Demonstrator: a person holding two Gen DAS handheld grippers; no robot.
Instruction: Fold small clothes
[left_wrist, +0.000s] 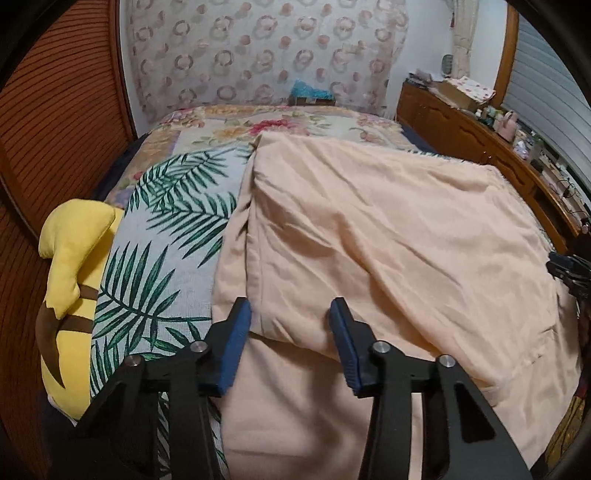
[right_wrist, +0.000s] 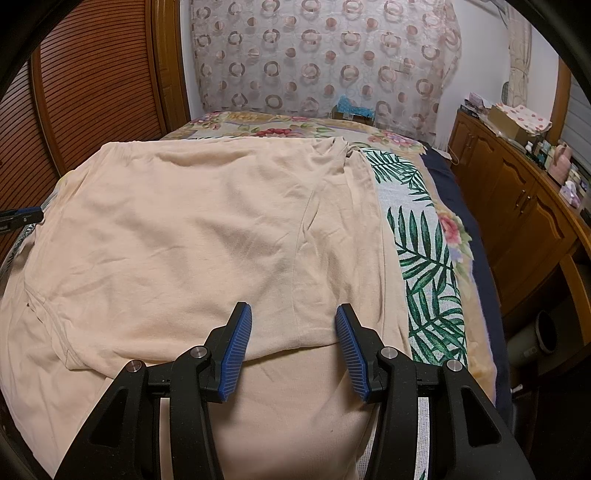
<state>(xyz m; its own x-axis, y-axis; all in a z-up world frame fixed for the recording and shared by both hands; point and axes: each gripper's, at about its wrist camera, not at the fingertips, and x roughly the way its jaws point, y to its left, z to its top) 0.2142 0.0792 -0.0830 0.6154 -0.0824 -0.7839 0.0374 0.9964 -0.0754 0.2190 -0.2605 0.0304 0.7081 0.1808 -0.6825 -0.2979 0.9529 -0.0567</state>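
Observation:
A peach-coloured garment (left_wrist: 388, 229) (right_wrist: 184, 229) lies spread on the bed, with an upper layer folded over a lower one. My left gripper (left_wrist: 290, 306) hovers over the near left corner of that folded layer, its blue pads apart and cloth showing between them without being pinched. My right gripper (right_wrist: 293, 310) stands open above the folded layer's near hem on the right side, a seam running up between its fingers. Each gripper shows at the edge of the other's view: the right gripper (left_wrist: 570, 269) and the left gripper (right_wrist: 20, 218).
A palm-leaf blanket (left_wrist: 166, 240) (right_wrist: 424, 258) lies under the garment, over a floral bedspread (left_wrist: 277, 122). A yellow plush toy (left_wrist: 74, 258) sits at the bed's left edge. A cluttered wooden dresser (right_wrist: 517, 206) runs along the right, and a slatted wooden door (left_wrist: 55, 110) stands on the left.

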